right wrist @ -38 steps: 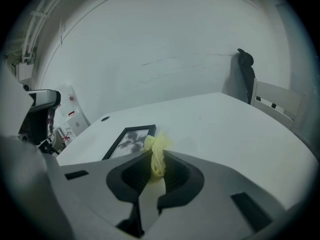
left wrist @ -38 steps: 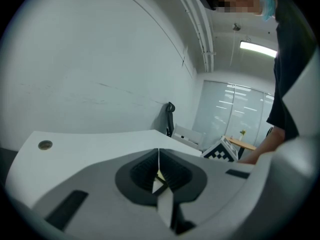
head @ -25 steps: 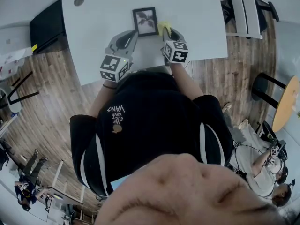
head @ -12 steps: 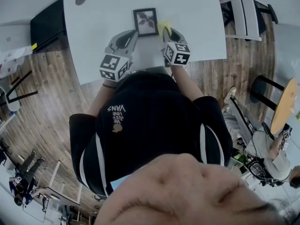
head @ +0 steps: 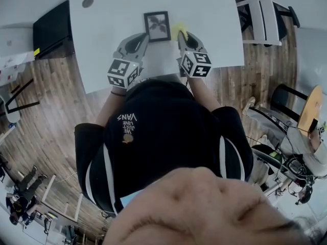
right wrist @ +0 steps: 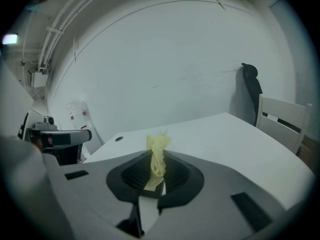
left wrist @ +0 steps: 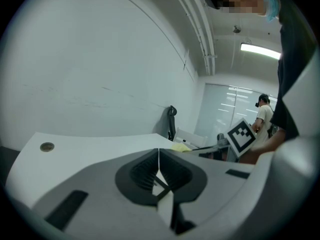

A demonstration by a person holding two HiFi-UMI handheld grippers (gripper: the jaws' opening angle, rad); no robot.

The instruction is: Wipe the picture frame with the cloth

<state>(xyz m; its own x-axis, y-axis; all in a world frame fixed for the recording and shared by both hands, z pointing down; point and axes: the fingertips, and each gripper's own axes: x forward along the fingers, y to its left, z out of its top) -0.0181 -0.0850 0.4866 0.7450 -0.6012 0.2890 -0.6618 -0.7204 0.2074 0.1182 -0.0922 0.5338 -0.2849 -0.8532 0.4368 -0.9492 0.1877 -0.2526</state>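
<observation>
Picture frame [head: 157, 26] flat on table [head: 112, 24] — cloth [right wrist: 159, 145] pinched in my right gripper [right wrist: 157, 160] beside it, my left gripper [left wrist: 159, 153] pressed together.

A black rectangular picture frame [head: 157, 26] lies flat on a white rectangular table [head: 219, 14], about midway across it, ahead of the person standing at the near edge. The left gripper [head: 139, 39] is at the frame's near-left, close to its corner. The right gripper [head: 184, 36] is at the frame's right. A crumpled yellow cloth [head: 177, 29] sits between that gripper's jaws, just beside the frame's right edge; contact not determinable. A small round grommet [head: 88, 2] is set in the table's far-left corner. A white slatted chair [head: 261, 11] stands right of the table, and a low black cabinet [head: 51, 27] stands left of it.
</observation>
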